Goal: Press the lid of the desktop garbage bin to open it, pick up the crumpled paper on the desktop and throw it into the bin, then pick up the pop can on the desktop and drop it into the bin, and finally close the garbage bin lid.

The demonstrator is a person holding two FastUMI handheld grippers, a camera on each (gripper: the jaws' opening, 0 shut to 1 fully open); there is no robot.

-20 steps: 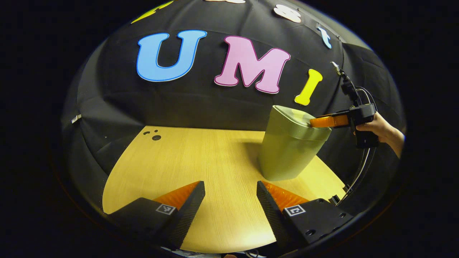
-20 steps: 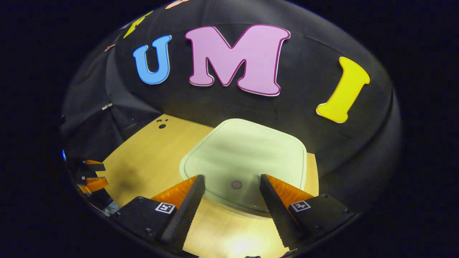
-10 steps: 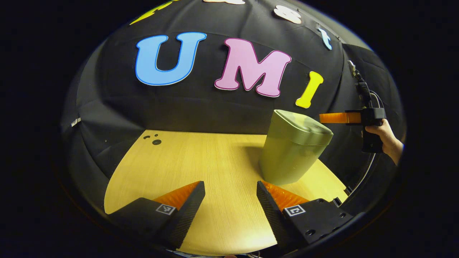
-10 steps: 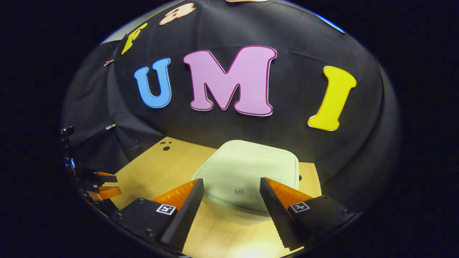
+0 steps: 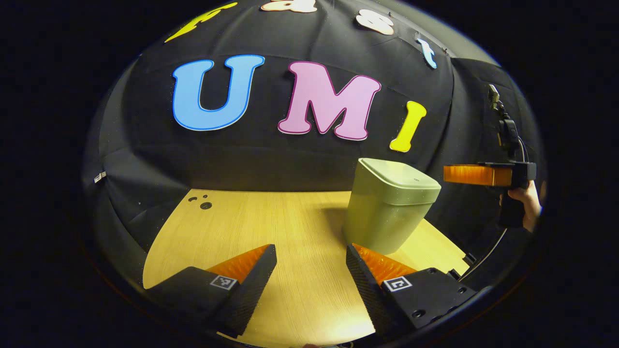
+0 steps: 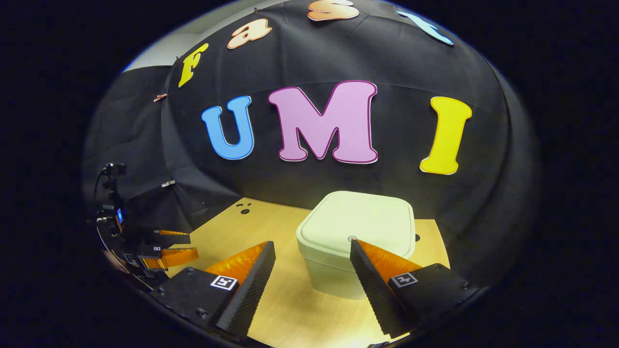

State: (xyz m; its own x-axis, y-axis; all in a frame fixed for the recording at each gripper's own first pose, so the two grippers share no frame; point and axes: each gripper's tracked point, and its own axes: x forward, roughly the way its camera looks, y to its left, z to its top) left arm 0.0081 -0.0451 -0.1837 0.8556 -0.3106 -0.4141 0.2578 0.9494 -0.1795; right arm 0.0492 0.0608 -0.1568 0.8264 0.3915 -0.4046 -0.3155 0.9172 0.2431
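We see a pale-green, rounded-square plastic bin (image 6: 355,241), its smooth lid (image 6: 360,220) shut, near the wood-grain worktop's (image 5: 271,227) far right edge; our left gripper (image 5: 309,263) and right gripper (image 6: 312,261) both gape, empty.

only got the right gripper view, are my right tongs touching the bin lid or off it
Observer: Off it. The left gripper view shows the right tongs in the air beside the bin, with a gap to the lid.
Operator: how high am i
Observer: Roughly level with the lid, side-on.
Operator: lid fully down
Observer: From the side it sits level on the bin, and I see no gap along the near edge. A hand holds your gripper from below.
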